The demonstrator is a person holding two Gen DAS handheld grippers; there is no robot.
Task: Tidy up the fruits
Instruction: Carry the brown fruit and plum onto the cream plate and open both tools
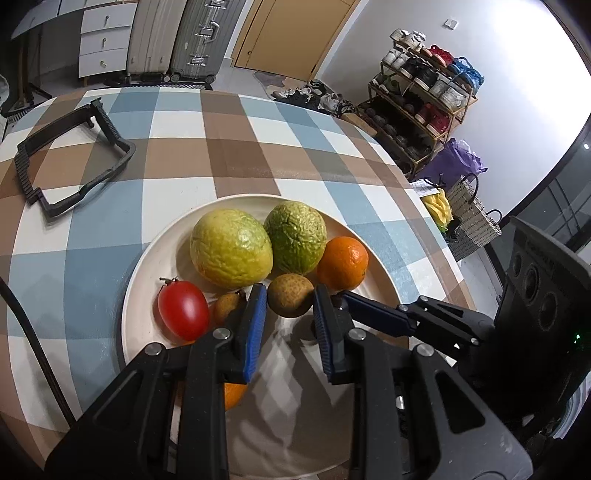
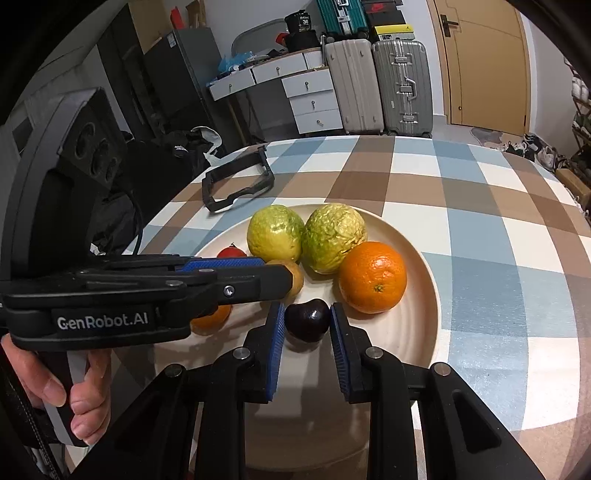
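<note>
The left gripper (image 1: pixel 290 299) fingers are spread around a brown fruit (image 1: pixel 290 295), the right gripper (image 2: pixel 307 318) fingers are parted beside a dark cherry (image 2: pixel 307 319), and "GenRobot.AI" is read on the left gripper.

"GenRobot.AI" stands in white on the left tool (image 2: pixel 284 280); "36" marks a black tub (image 2: pixel 301 22)
</note>
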